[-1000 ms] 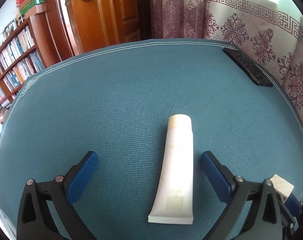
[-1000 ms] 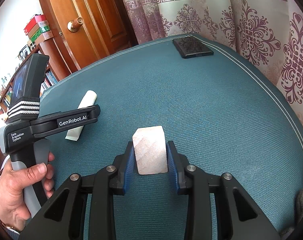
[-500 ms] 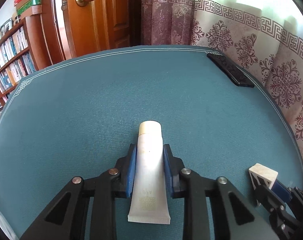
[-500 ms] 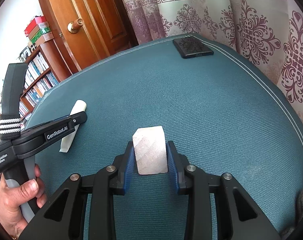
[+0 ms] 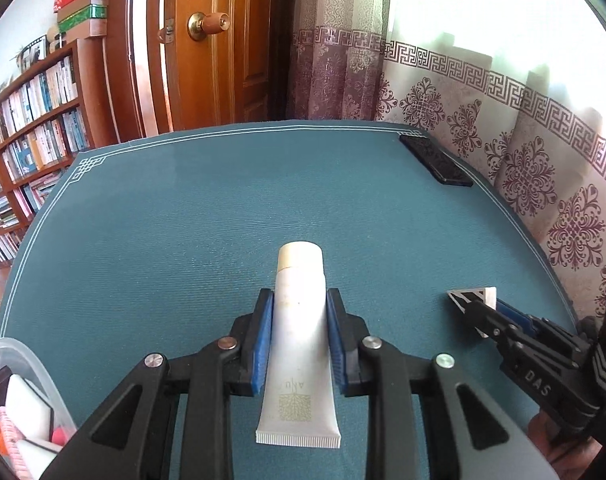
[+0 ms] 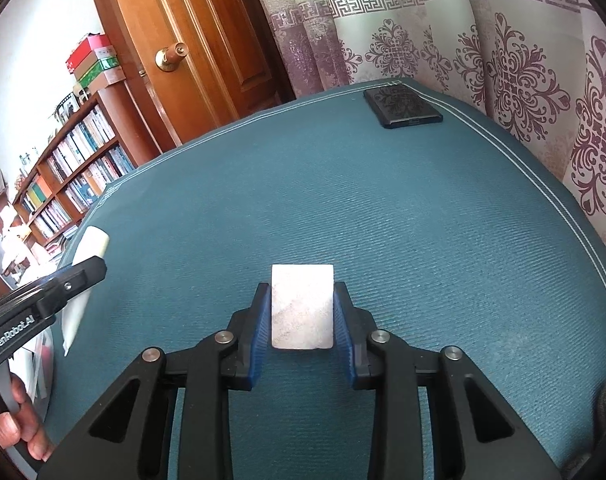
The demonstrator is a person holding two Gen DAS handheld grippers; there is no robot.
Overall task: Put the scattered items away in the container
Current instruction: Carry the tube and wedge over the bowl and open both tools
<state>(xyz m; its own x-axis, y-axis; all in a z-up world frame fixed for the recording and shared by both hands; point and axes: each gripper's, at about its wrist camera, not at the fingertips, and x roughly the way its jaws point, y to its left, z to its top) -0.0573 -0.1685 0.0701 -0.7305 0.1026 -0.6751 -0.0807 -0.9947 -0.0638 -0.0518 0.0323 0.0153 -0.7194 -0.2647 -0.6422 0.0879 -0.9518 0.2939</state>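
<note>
My left gripper [image 5: 299,300] is shut on a white cream tube [image 5: 299,344], cap pointing away, held above the teal tabletop [image 5: 183,240]. A clear plastic container [image 5: 35,364] with several items inside shows at the lower left corner of the left wrist view. My right gripper [image 6: 302,292] is shut on a white rectangular block [image 6: 302,306], also off the table. In the left wrist view the right gripper [image 5: 477,306] with the block [image 5: 485,294] is at the right. The right wrist view has the left gripper [image 6: 83,274] and tube [image 6: 91,242] at its left edge.
A flat black patterned case [image 6: 403,106] lies at the far right corner of the table, close to the curtain [image 6: 523,80]. A wooden door [image 5: 223,60] and a bookshelf [image 5: 31,140] stand beyond the far edge. A person's hand [image 6: 19,432] holds the left gripper's handle.
My left gripper, open around the tube a second ago, shut on it, lifted it and drew back left, bringing the container into view. The right gripper kept holding the block.
</note>
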